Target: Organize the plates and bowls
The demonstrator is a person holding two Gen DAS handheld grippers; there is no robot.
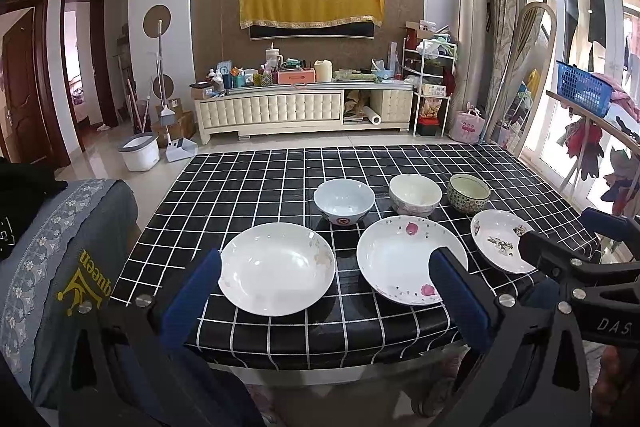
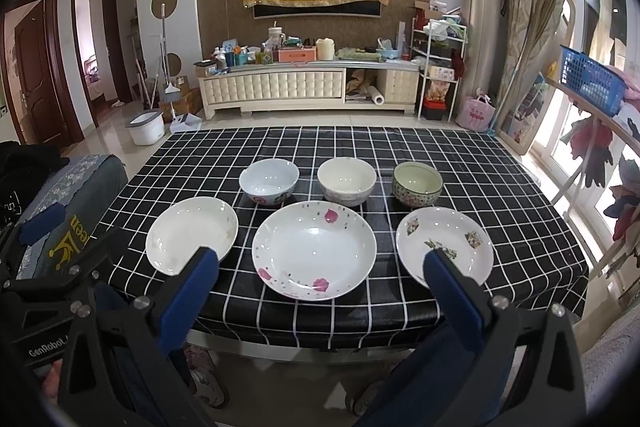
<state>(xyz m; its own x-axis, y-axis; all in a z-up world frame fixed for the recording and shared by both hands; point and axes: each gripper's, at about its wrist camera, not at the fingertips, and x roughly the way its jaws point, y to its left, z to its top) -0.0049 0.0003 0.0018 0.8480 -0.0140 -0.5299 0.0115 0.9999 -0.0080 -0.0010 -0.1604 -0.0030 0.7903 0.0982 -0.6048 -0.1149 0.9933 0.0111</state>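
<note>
Black cloth with a white grid covers the bench, and six pieces of glossy crockery sit on it in two rows, all upright with their openings facing up. The back row holds three round bowls: a pale blue-white bowl with a red mark on its side at the left, a cream bowl in the middle, and a green patterned bowl at the right. Just in front of them lie three shallow round plates: a plain white plate at the left, a larger plate with pink petals in the middle, and a smaller plate with flower sprigs at the right. None of the pieces touch one another.

Both tools hang over the near edge of the bench, pointing toward the back wall. The left gripper has its blue-padded jaws spread wide, holding nothing, framing the white plate. The right gripper is likewise spread and empty, framing the petal plate.
</note>
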